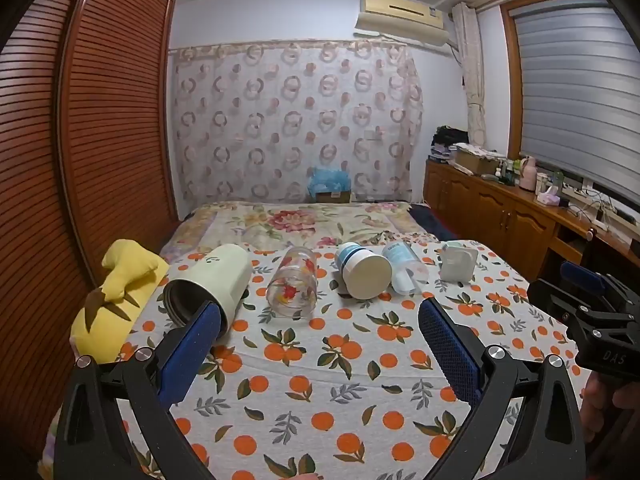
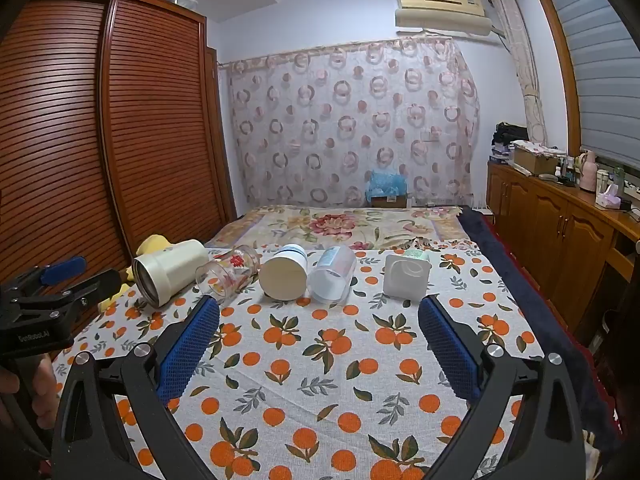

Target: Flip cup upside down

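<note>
**Five cups lying in a row on the bed**

On the orange-print cloth [image 2: 320, 360]: cream metal tumbler [image 1: 212, 280], floral glass [image 1: 292, 286], white-blue cup [image 1: 362, 272], clear plastic cup [image 1: 404, 268], square white cup [image 1: 458, 262]. All lie on their sides, long axes roughly toward the cameras. Yellow plush [image 1: 116, 292] sits left. Left hand-held gripper [image 1: 320, 332] and right hand-held gripper [image 2: 318, 332] both spread apart, empty.

bed [image 2: 320, 360] with orange-print cloth; lying on sides in a row: cream mug [image 2: 170, 276], floral glass [image 2: 228, 274], white-blue cup [image 2: 285, 276], clear cup [image 2: 332, 278], square white cup [image 2: 406, 278].
</note>
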